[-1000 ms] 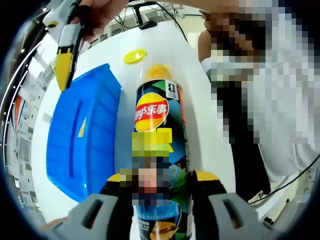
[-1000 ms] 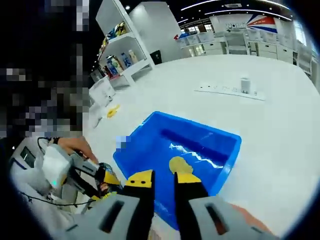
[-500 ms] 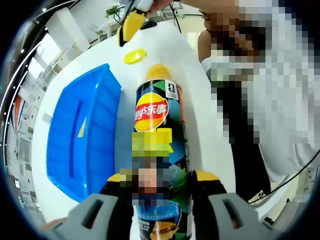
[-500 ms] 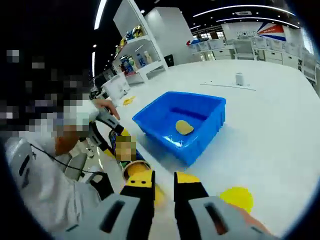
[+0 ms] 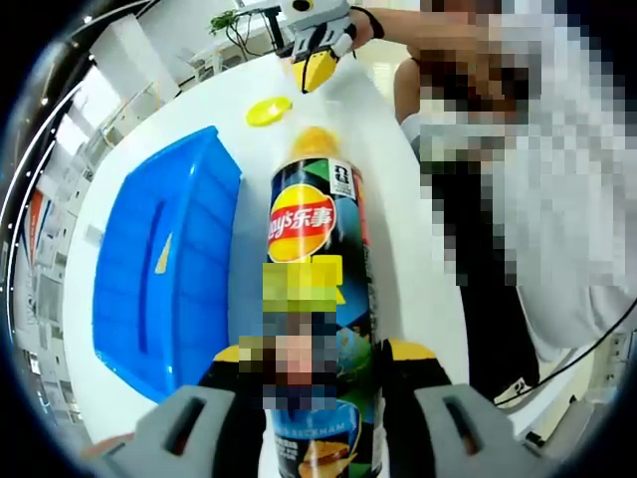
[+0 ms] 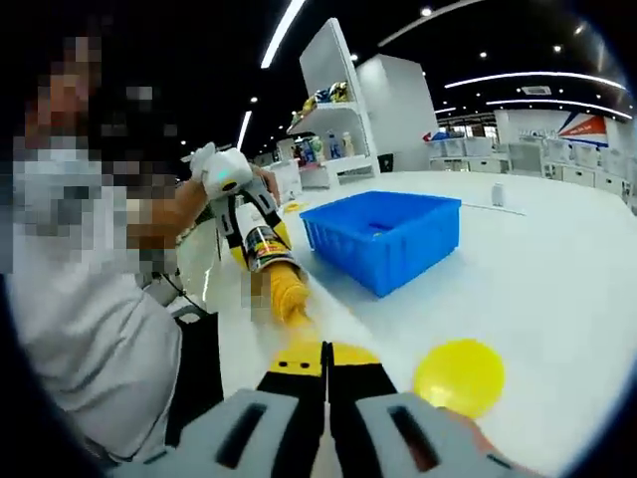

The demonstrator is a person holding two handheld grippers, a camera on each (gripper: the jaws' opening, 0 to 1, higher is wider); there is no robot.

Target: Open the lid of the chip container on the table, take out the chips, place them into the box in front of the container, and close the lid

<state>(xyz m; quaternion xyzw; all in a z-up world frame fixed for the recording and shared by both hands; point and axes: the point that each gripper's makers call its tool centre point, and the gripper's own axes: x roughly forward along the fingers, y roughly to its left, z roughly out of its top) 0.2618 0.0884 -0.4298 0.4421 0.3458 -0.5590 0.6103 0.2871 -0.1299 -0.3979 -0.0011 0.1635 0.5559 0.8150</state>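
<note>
Blue box (image 5: pixel 164 269) on your white counter (image 5: pixel 398 259), then your left claw (image 5: pixel 311 373) clamped on the lidless Lay's-logo chip can (image 5: pixel 317 299), yellow lid (image 6: pixel 459 376) beside your right claw (image 6: pixel 325 360), jaws pressed together; showroom shelves (image 6: pixel 333 110) behind.

Your chip container (image 5: pixel 317 259) is dark navy with a red-and-yellow logo and a green-blue lower band; the chips (image 5: pixel 313 141) at its mouth are orange-yellow. Lid (image 6: pixel 459 376): plain bright yellow. Box (image 5: pixel 164 269): solid blue, one pale yellow chip (image 5: pixel 163 255) inside. Table (image 6: pixel 557 269): white. Both your grippers, left gripper (image 5: pixel 311 370) and right gripper (image 6: pixel 325 360), show grey bodies with black-and-yellow jaw tips.
</note>
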